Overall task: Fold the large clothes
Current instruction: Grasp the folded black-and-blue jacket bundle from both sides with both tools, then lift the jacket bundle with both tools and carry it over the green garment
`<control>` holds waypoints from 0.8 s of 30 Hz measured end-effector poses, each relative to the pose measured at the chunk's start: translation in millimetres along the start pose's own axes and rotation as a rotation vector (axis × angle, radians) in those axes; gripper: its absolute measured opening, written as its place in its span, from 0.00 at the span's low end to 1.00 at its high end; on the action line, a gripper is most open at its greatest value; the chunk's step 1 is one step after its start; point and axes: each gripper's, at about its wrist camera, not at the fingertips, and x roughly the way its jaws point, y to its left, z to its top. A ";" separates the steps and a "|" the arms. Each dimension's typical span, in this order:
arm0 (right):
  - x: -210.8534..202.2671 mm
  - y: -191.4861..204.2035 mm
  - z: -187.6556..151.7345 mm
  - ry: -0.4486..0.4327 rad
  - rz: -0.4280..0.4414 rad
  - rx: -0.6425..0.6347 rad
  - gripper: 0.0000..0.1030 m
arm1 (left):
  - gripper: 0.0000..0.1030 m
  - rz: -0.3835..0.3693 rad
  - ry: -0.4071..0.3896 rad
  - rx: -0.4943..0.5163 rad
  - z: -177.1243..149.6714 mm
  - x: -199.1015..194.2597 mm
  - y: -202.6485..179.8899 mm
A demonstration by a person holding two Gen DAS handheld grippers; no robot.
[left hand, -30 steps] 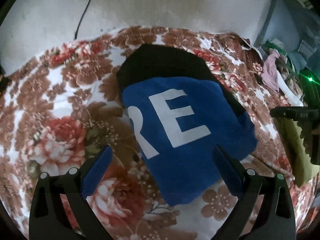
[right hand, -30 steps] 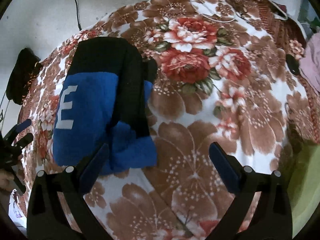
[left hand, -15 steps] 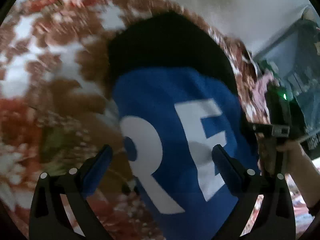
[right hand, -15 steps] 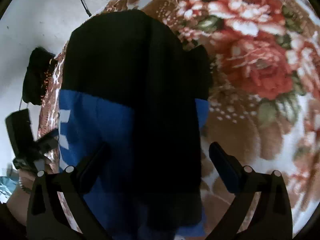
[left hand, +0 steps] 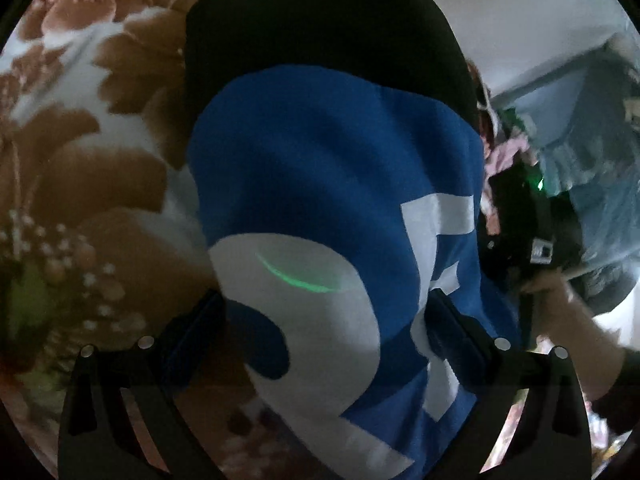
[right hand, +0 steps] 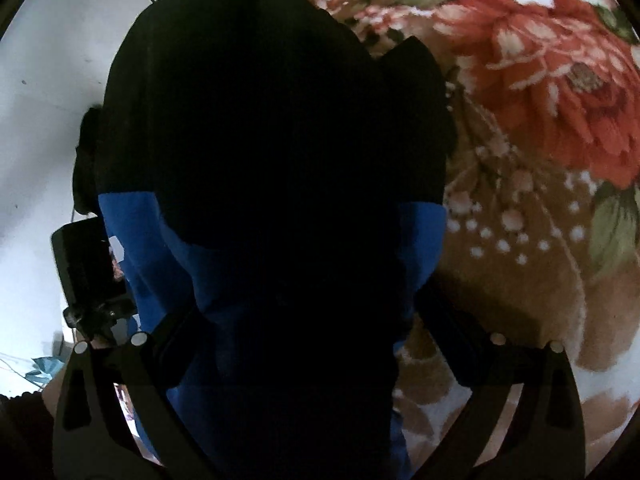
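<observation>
Closing in: you bring both grippers low over a folded blue-and-black garment [left hand: 320, 184] lying on a floral bedspread [left hand: 80, 152].
Left gripper [left hand: 324, 320]: fingers spread wide, straddling the blue panel with its white lettering [left hand: 304, 300]; nothing is clamped.
Right gripper [right hand: 308, 320]: fingers apart as well, set either side of the black sleeve section [right hand: 272, 120]; no grip on cloth is visible.
Garment: it rests near the bedspread's far edge, by the white wall [right hand: 40, 100], already doubled into a compact stack.
Step in hand, as judged: seizing the near edge for one more fold.
Doing it well: lower each open pair until one finger slides beneath all layers, pinch the full thickness, and lift both sides evenly.
Risk: catching only the top layer would likely peel the stack open.
Beyond: your right hand's wrist [left hand: 568, 320] shows beside the garment.
</observation>
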 end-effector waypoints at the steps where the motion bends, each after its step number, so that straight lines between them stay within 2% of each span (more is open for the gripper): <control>1: -1.9 4.5 -3.2 0.013 0.001 -0.006 0.88 | 0.84 -0.016 -0.003 0.003 -0.5 -0.9 -3.4; 2: -4.1 7.7 -6.3 0.022 0.010 -0.017 0.85 | 0.81 -0.007 -0.012 0.013 -1.4 -2.2 -7.9; 3: -7.3 13.5 -9.5 0.021 0.002 -0.033 0.76 | 0.79 0.002 -0.017 0.023 -3.5 -3.6 -11.8; 4: -9.9 19.2 -11.8 0.018 -0.006 -0.051 0.72 | 0.78 0.006 -0.016 0.027 -5.5 -4.1 -14.3; 6: -11.1 29.9 -15.2 0.022 -0.037 -0.073 0.69 | 0.78 -0.007 -0.019 0.015 -5.8 -2.7 -14.2; 10: -2.5 28.2 -10.1 0.047 -0.025 -0.091 0.71 | 0.78 -0.020 0.000 -0.022 -1.3 8.9 -8.0; 12: 5.6 19.8 -4.9 0.052 0.000 -0.075 0.73 | 0.78 -0.014 0.009 -0.037 4.0 17.4 -4.4; 13: 8.2 13.4 -3.8 0.058 0.022 -0.050 0.71 | 0.77 -0.021 0.003 -0.041 4.2 21.9 -3.3; 14: 7.5 13.2 -3.8 0.061 0.024 -0.045 0.68 | 0.69 -0.028 -0.003 -0.041 3.4 22.8 -3.6; 16: 0.0 22.2 -8.5 0.058 0.033 -0.081 0.47 | 0.57 -0.027 -0.008 -0.036 0.5 17.4 -11.1; 18: -10.7 28.1 -14.4 0.051 0.053 -0.079 0.41 | 0.47 -0.020 -0.009 -0.015 -0.7 11.0 -22.4; 20: -14.3 38.6 -24.0 0.038 0.018 -0.098 0.39 | 0.45 -0.015 -0.021 0.013 -3.8 8.5 -36.0; 22: -11.1 42.5 -26.9 -0.001 -0.019 -0.073 0.38 | 0.44 0.007 -0.048 -0.028 -5.9 15.2 -31.8; 24: -10.7 40.2 -27.8 -0.031 -0.020 -0.042 0.36 | 0.41 0.013 -0.085 -0.066 -7.6 14.9 -33.9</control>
